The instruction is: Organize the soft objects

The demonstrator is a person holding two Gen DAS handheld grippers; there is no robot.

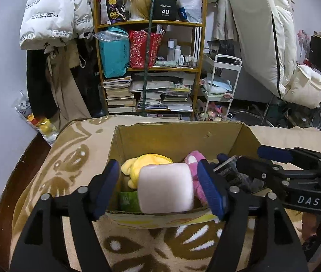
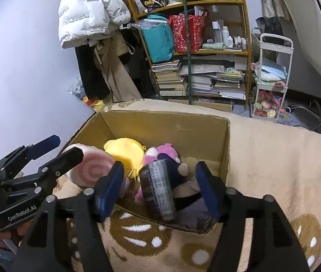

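A cardboard box (image 1: 178, 128) (image 2: 165, 116) stands open on a beige patterned blanket (image 1: 74, 158). Inside it lie a yellow plush (image 1: 146, 161) (image 2: 124, 153) and a pink plush (image 1: 194, 158) (image 2: 160, 151). My left gripper (image 1: 159, 187) is open over the box's near left. A pink swirl roll cushion (image 1: 166, 188) (image 2: 92, 167) sits between its fingers with a gap on each side. My right gripper (image 2: 160, 189) is open over the near right. A dark grey printed cylinder (image 2: 158, 190) (image 1: 228, 170) sits slanted between its pads, untouched. Dark plush parts lie beneath it.
Beyond the blanket stands a wooden shelf (image 1: 151, 68) crammed with books, bags and bottles. A white trolley (image 1: 221, 86) stands to its right and white padded jackets (image 1: 51, 15) hang at left. A plastic bag with yellow toys (image 1: 40, 120) lies on the floor.
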